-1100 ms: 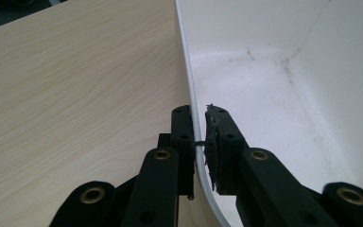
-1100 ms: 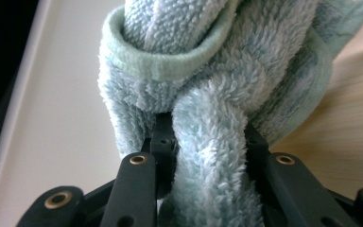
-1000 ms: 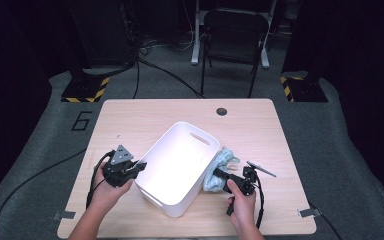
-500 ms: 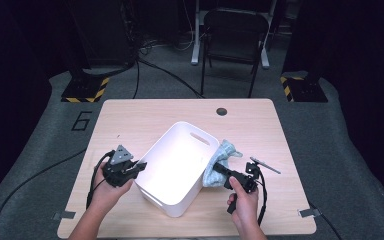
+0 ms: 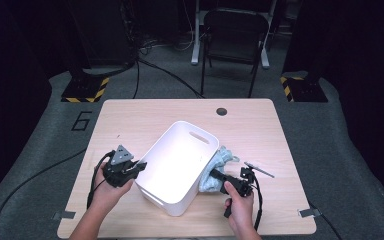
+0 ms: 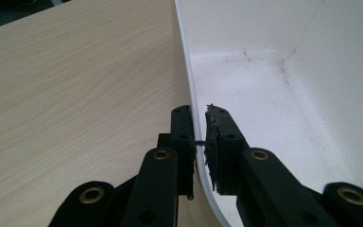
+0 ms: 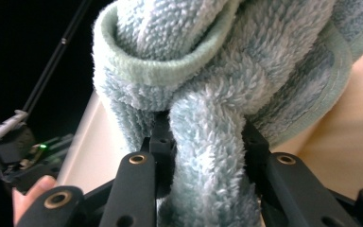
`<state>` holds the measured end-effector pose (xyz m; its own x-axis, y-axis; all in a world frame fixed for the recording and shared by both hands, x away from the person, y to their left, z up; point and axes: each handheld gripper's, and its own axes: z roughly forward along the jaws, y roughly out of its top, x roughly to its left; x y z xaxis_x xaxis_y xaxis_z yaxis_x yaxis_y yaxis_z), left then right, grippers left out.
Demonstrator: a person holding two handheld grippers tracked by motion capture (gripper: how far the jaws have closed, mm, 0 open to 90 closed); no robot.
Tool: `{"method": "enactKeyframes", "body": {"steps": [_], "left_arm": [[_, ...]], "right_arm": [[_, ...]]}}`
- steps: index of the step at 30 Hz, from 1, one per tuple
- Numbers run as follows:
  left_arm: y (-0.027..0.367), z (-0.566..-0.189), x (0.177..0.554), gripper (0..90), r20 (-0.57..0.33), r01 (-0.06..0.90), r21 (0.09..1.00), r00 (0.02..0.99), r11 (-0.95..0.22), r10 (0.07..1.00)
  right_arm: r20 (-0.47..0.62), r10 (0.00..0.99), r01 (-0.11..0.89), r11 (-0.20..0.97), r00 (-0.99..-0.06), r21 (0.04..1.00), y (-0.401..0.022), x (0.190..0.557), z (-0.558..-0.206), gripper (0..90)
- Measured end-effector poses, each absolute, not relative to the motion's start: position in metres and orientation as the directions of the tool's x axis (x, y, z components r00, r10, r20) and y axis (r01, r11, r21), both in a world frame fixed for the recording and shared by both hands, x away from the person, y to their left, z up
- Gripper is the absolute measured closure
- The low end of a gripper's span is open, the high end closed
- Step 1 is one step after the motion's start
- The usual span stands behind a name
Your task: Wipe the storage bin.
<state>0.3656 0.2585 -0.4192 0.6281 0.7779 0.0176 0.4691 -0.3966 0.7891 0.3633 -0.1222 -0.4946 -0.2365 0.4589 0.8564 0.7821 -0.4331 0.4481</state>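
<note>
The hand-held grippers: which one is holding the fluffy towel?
The right hand-held gripper pinches the light blue towel. The left hand-held gripper clamps the white tub's rim instead.

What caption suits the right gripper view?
Right gripper clamps a fluffy blue towel beside the white tub.

The one readable sign is a large numeral 6 [image 5: 82,120], painted or taped in dark strokes on the grey floor mat [image 5: 55,145] just off the far left corner of the counter [image 5: 145,112], as the high view shows it. Yellow-and-black hazard stripes [image 5: 86,91] mark the black base at the left beyond the counter, and the same stripes [image 5: 286,86] mark the base at the right; neither carries words. No brand, label or lettering can be read on anything lying on the counter or in the two gripper views.
</note>
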Motion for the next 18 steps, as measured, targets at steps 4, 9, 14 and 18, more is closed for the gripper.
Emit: {"method": "enactKeyframes", "body": {"steps": [4,9,14,18], "left_arm": [[0.258,-0.419,0.366,81.2,0.019,0.469,0.79,0.624,-0.394,0.781],[0.258,-0.419,0.366,81.3,0.017,0.47,0.791,0.622,-0.391,0.783],[0.258,-0.419,0.366,81.3,0.021,0.468,0.792,0.622,-0.393,0.783],[0.258,-0.419,0.366,81.3,0.025,0.468,0.791,0.619,-0.394,0.785]], "right_arm": [[0.857,0.473,0.802,-0.422,-0.202,0.422,-0.121,0.365,-0.508,66.6],[0.841,0.521,0.833,-0.396,-0.144,0.387,-0.118,0.368,-0.53,66.7],[0.87,0.482,0.848,-0.416,-0.1,0.328,-0.116,0.371,-0.539,66.7],[0.859,0.5,0.843,-0.413,-0.106,0.345,-0.116,0.371,-0.54,67.0]]}}
